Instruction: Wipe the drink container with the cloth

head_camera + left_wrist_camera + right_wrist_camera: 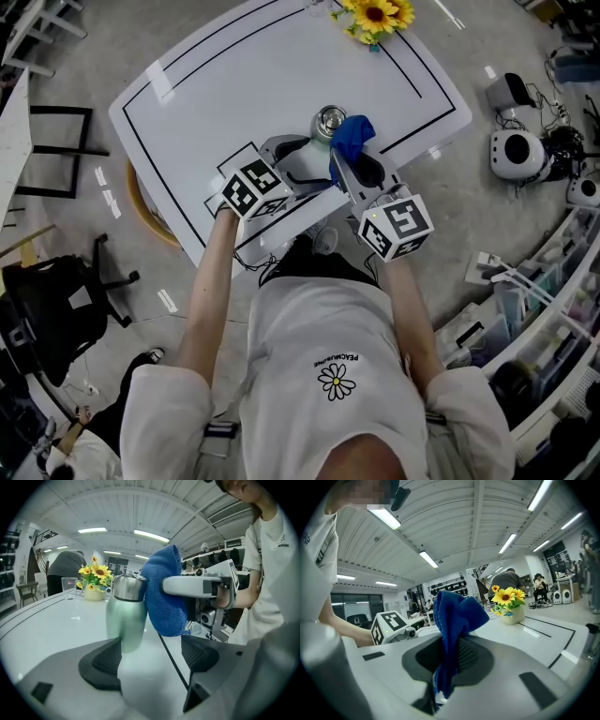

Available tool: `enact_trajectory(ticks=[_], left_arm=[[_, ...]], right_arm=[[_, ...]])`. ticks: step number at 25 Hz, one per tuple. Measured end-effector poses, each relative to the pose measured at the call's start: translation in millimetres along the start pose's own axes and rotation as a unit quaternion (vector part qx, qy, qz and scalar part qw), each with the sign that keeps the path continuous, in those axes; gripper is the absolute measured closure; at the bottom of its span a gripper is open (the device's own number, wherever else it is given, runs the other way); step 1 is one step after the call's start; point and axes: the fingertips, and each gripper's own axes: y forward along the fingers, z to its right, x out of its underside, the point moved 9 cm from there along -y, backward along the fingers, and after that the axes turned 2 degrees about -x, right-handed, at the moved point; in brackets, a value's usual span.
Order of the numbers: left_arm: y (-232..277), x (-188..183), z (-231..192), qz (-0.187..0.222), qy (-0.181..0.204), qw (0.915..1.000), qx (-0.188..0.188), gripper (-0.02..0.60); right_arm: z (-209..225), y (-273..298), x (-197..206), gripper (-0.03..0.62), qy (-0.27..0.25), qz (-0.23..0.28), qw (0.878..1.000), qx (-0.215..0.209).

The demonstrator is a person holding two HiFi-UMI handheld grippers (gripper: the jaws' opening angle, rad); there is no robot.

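My left gripper (pixel 150 658) is wide open, its 2 dark pads spread with bare white bench (pixel 234 66) showing between them. The green bottle (pixel 125 616) stands upright on the bench just ahead of these jaws, close against the tip of the left-hand pad (pixel 101 660) and well apart from the other pad. I cannot tell whether that pad actually touches it. The bottle has a pale green body and a brushed steel cap.

My right gripper (pixel 450 653) is closed on the blue cloth (pixel 454 620). The cloth is pinched between the 2 ribbed pads, a tail hangs down below them, and the rest bunches up above the jaws in a loose fold. From the left gripper view, that bunch presses against the bottle's cap and shoulder on the side facing my right gripper. The right gripper's white finger reaches in level behind the cloth.

From the head view, both grippers meet near the bench edge closest to me, with the bottle's round cap between them and the cloth draped just beside it. At the far end of the bench stands a pot of sunflowers (pixel 375 17), with a clear glass (pixel 69 588) beside it.
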Motion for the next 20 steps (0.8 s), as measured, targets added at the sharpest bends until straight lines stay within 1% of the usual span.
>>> enact_trajectory(ticks=[2,4,7,10,12,16,18,20], left_arm=[[-5.6,0.8,-9.2,0.015,-0.003,0.9997,-0.018,0.192],[-7.5,-2.1,-24.9,0.037,-0.018,0.9984,-0.038,0.190],[3.3,-12.4,-39.7,0.053,-0.024,0.9978,-0.032,0.190],[16.4,-18.5,-43.9,0.055,-0.025,0.9980,-0.019,0.190],[20.8,-18.7,-40.6,0.051,-0.026,0.9983,-0.013,0.192],[18.8,-14.1,-26.9,0.034,-0.013,0.9993,-0.013,0.192],[15.6,-11.0,-19.4,0.033,-0.012,0.9993,-0.012,0.192],[14.0,-8.8,-10.8,0.032,-0.013,0.9993,-0.009,0.192]], right_arm=[[-0.1,-0.4,0.1,0.551,0.005,0.001,1.000,0.003],[0.8,0.0,-0.7,0.553,0.005,0.001,1.000,0.005],[1.5,-0.7,-2.1,0.553,0.005,0.000,1.000,0.007],[3.1,0.3,-3.6,0.553,0.003,0.000,1.000,0.009],[7.9,0.5,-5.7,0.553,-0.001,0.003,1.000,0.018],[20.4,0.1,-8.5,0.553,-0.005,0.006,0.998,0.060],[24.1,-2.1,-6.2,0.553,0.007,0.001,0.996,0.085],[23.9,-4.8,-2.6,0.553,0.021,-0.005,0.995,0.095]])
